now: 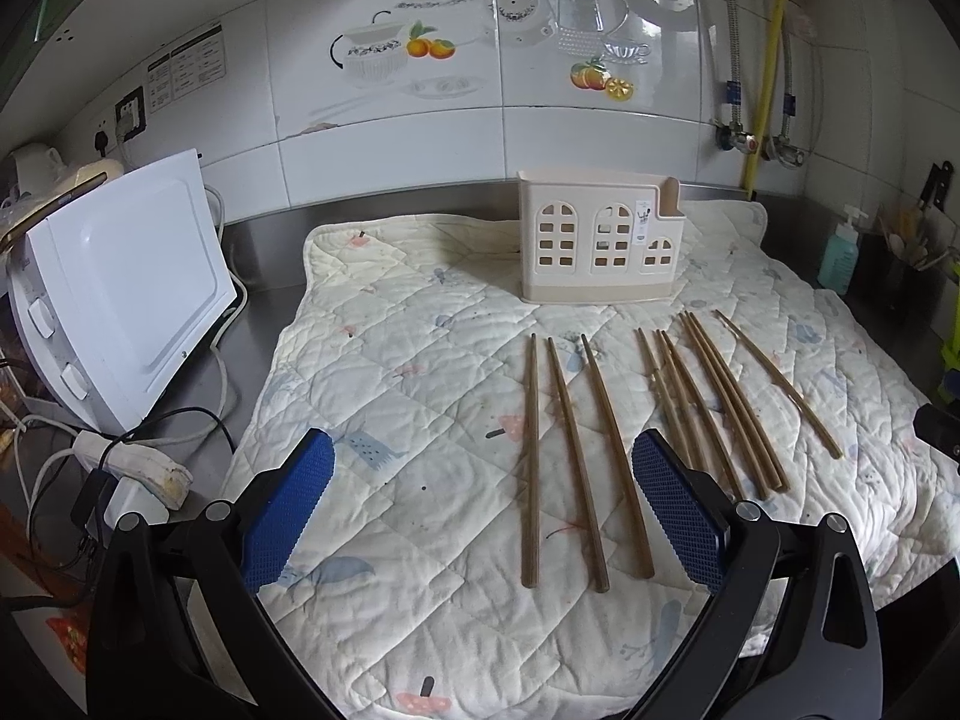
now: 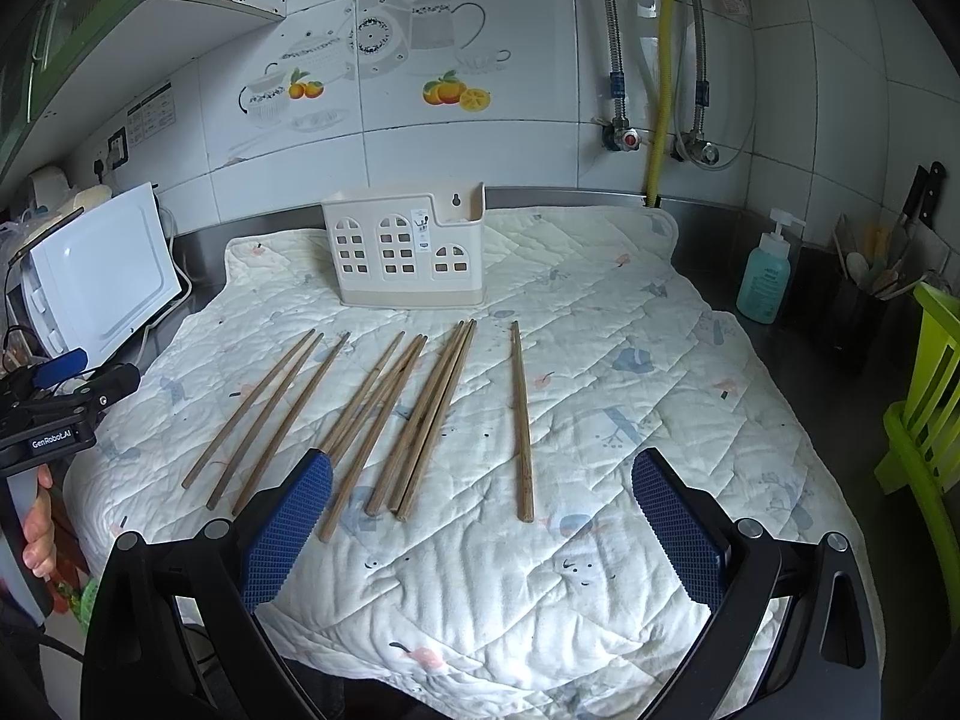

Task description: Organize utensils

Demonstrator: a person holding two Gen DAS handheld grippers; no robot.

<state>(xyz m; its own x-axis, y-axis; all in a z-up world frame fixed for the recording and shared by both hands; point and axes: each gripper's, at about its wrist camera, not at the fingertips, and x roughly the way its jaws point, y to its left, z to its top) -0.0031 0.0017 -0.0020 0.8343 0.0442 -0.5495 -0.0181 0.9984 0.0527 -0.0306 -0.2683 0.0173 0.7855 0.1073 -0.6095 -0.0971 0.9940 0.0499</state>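
Several brown wooden chopsticks (image 1: 606, 456) lie side by side on a quilted white mat (image 1: 420, 396); they also show in the right wrist view (image 2: 432, 414). One chopstick (image 2: 521, 420) lies apart on the right. A cream utensil holder (image 1: 600, 243) with window cut-outs stands upright behind them, also in the right wrist view (image 2: 405, 252). My left gripper (image 1: 483, 450) is open and empty above the near ends of the three leftmost chopsticks. My right gripper (image 2: 482, 468) is open and empty above the near ends of the right-hand chopsticks. The left gripper also appears at the left edge of the right wrist view (image 2: 60, 402).
A white microwave (image 1: 120, 294) with cables and a power strip (image 1: 138, 468) stands left of the mat. A blue soap pump bottle (image 2: 765, 276), a dark utensil pot (image 2: 864, 306) and a green rack (image 2: 924, 396) stand to the right. A tiled wall with pipes (image 2: 660, 72) is behind.
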